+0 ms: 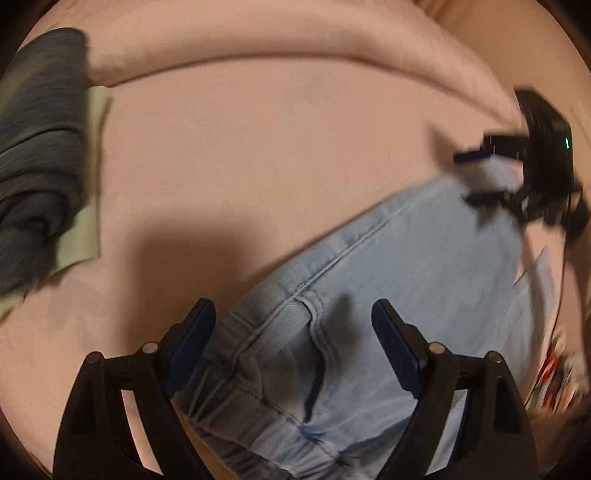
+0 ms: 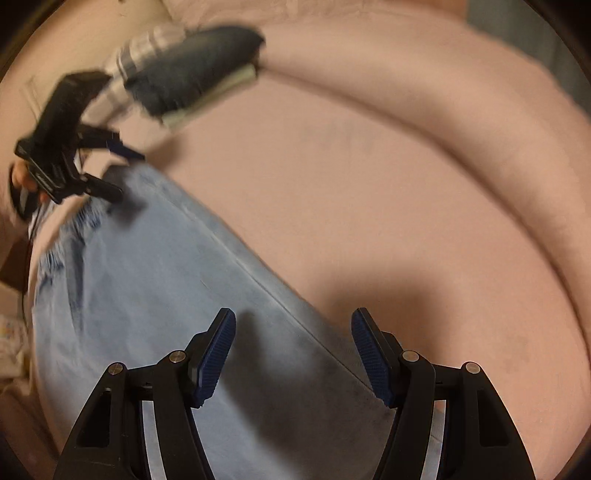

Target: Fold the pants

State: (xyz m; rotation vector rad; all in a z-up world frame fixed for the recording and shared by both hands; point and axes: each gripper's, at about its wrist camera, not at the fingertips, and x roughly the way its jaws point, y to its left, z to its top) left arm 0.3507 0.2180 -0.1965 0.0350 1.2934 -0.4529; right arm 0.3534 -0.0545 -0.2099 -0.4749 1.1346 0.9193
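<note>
Light blue jeans [image 1: 406, 266] lie flat on a pink bed sheet [image 1: 258, 147]. My left gripper [image 1: 293, 310] is open just above the elastic waistband end, jaws wide and empty. In the right wrist view the jeans [image 2: 155, 295] run from lower middle to upper left. My right gripper [image 2: 293, 321] is open over the far end of the pants near their long edge, holding nothing. Each gripper shows in the other's view: the right gripper [image 1: 467, 177] at the far end of the denim, the left gripper [image 2: 125, 173] at the waistband.
A stack of folded clothes, dark grey-blue [image 1: 33, 177] on a pale green piece [image 1: 88, 206], lies at the left; it also shows in the right wrist view [image 2: 192, 70]. A pink pillow or duvet roll [image 1: 295, 33] borders the far side. Colourful items [image 1: 554, 373] lie at right.
</note>
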